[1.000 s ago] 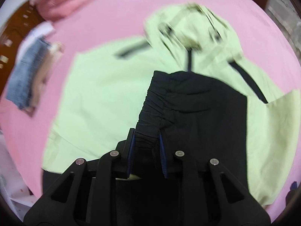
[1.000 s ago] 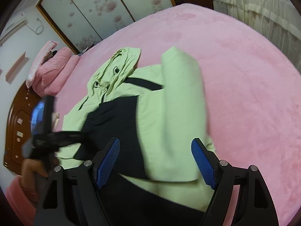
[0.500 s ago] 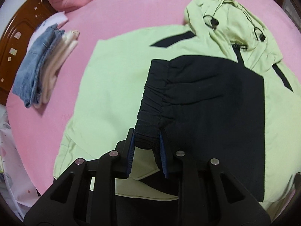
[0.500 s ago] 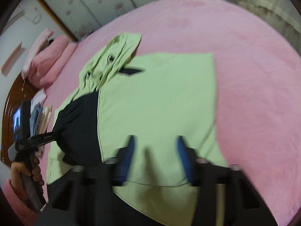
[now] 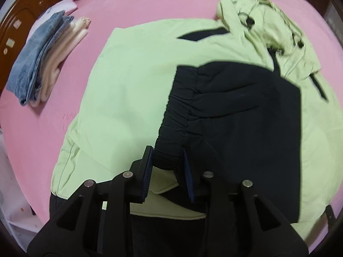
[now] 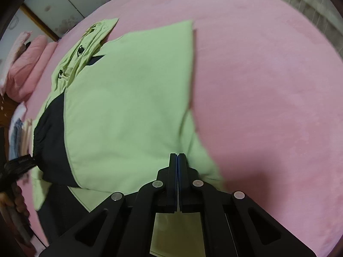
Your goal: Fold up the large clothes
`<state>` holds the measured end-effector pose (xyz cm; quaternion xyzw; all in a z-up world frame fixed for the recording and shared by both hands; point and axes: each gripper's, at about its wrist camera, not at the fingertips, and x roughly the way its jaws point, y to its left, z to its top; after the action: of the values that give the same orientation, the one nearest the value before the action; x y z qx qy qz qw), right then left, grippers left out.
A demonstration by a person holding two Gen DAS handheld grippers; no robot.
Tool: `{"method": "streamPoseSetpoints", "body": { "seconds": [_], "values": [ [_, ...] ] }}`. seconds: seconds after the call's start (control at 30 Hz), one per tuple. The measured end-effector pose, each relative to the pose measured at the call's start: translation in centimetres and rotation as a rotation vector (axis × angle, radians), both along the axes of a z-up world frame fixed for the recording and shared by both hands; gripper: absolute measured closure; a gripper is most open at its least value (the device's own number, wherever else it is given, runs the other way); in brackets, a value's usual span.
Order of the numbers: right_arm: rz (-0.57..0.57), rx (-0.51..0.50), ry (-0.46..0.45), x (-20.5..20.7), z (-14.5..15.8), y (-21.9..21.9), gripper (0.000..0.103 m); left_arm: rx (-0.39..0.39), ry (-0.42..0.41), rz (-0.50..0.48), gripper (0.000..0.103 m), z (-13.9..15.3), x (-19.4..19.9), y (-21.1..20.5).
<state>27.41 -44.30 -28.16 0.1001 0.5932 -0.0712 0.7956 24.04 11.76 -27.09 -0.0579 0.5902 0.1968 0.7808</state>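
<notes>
A light green hooded jacket (image 5: 139,85) with black panels lies spread on the pink bed (image 5: 150,4). Its black sleeve (image 5: 235,117) is folded across the body. My left gripper (image 5: 167,165) has the gathered black cuff (image 5: 171,145) between its pads, and its jaws are opening. In the right wrist view the jacket (image 6: 128,107) fills the middle, its hood (image 6: 94,36) at the far left. My right gripper (image 6: 178,156) is shut, with its tips pinching the green cloth near the jacket's near right edge. The left gripper (image 6: 19,165) and the hand holding it show at the left edge.
A folded stack of blue jeans and cream clothes (image 5: 42,57) lies left of the jacket, by the wooden headboard (image 5: 17,21). Pink pillows (image 6: 25,64) sit at the bed's head. Bare pink bedding (image 6: 268,85) stretches right of the jacket. Wardrobe doors (image 6: 64,0) stand behind.
My right gripper sank onto the jacket's green panel and went from wide open to shut. My left gripper carried the black cuff across the jacket, and its pads now stand slightly wider.
</notes>
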Motion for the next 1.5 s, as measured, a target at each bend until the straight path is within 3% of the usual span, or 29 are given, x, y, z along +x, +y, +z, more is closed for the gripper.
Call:
{"method": "streamPoseSetpoints", "body": {
  "seconds": [0.1,0.13,0.2,0.27,0.33,0.4,0.43,0.47,0.53,0.6,0.67,0.73,0.8,0.9,0.93,0.97,1.0,1.07,1.1,1.17,1.23,1.27,1.4,1.5],
  "values": [
    [-0.002,-0.082,-0.010,0.0,2.0,0.4,0.103,0.072,-0.075,0.011,0.056,2.4,-1.7,-0.5],
    [0.004,-0.077,-0.045,0.1,2.9,0.9,0.103,0.119,-0.102,0.002,0.041,3.4,-2.3,-1.1],
    [0.034,-0.013,-0.107,0.4,4.2,2.2,0.100,0.148,-0.172,-0.032,0.036,5.2,-3.4,-2.7],
    [0.059,0.152,-0.146,1.1,4.6,4.0,0.100,0.042,-0.214,-0.132,0.036,6.2,-3.5,-4.3],
    [0.020,0.423,-0.121,2.1,3.4,5.7,0.100,-0.111,-0.192,-0.246,0.037,5.7,-2.7,-6.3],
    [-0.025,0.615,-0.069,2.9,1.6,7.4,0.100,-0.174,-0.122,-0.316,0.053,4.3,-1.2,-8.1],
    [-0.046,0.694,-0.036,3.1,0.5,8.6,0.100,-0.184,-0.066,-0.337,0.077,3.5,-0.6,-9.0],
    [-0.056,0.723,-0.003,3.2,-0.4,9.5,0.100,-0.195,-0.020,-0.345,0.087,2.8,0.0,-9.7],
    [-0.033,0.684,0.075,3.7,-1.6,11.0,0.100,-0.255,0.042,-0.346,0.087,1.7,0.9,-10.5],
    [-0.011,0.639,0.092,4.0,-2.1,11.4,0.100,-0.260,0.115,-0.334,0.087,0.0,1.2,-11.2],
    [-0.002,0.662,0.104,4.0,-2.9,10.8,0.100,-0.154,0.150,-0.309,0.087,-1.5,1.4,-10.6],
    [-0.004,0.684,0.111,3.7,-3.2,9.1,0.101,0.018,0.175,-0.304,0.087,-2.7,1.3,-9.1],
    [-0.011,0.665,0.100,3.7,-3.0,6.8,0.103,0.106,0.177,-0.331,0.087,-3.4,1.2,-7.5],
    [-0.152,0.411,0.049,2.4,-1.9,1.3,0.103,0.042,0.150,-0.381,0.084,-3.3,0.9,-6.0],
    [-0.202,0.415,0.022,1.6,-1.4,-1.0,0.103,0.046,0.151,-0.390,0.084,-3.2,0.9,-5.9],
    [-0.241,0.428,0.010,1.1,-1.1,-2.3,0.103,0.067,0.152,-0.395,0.084,-3.0,0.8,-6.1],
    [-0.264,0.421,-0.004,0.6,-0.5,-3.1,0.103,0.140,0.158,-0.389,0.084,-2.7,0.7,-6.4],
    [-0.234,0.246,-0.030,0.6,1.2,-2.8,0.103,0.161,0.154,-0.375,0.084,-2.2,0.6,-6.9],
    [-0.209,0.125,-0.048,0.8,2.3,-2.3,0.103,0.114,0.134,-0.354,0.084,-1.7,0.6,-7.1],
    [-0.152,0.044,-0.132,0.5,4.2,-0.6,0.103,-0.014,0.096,-0.336,0.084,-1.0,0.6,-7.6],
    [-0.087,0.158,-0.235,1.2,5.7,0.8,0.103,-0.133,0.057,-0.334,0.084,-0.4,0.9,-8.8],
    [-0.063,0.232,-0.253,1.8,5.7,2.0,0.103,-0.155,0.047,-0.337,0.084,-0.3,1.2,-9.5],
    [0.037,0.548,-0.159,6.0,3.3,9.0,0.103,-0.147,0.048,-0.346,0.084,-0.6,3.5,-11.9],
    [0.087,0.546,-0.092,8.4,1.7,12.0,0.103,-0.165,0.062,-0.312,0.084,-1.2,5.7,-11.9]
  ]
}}
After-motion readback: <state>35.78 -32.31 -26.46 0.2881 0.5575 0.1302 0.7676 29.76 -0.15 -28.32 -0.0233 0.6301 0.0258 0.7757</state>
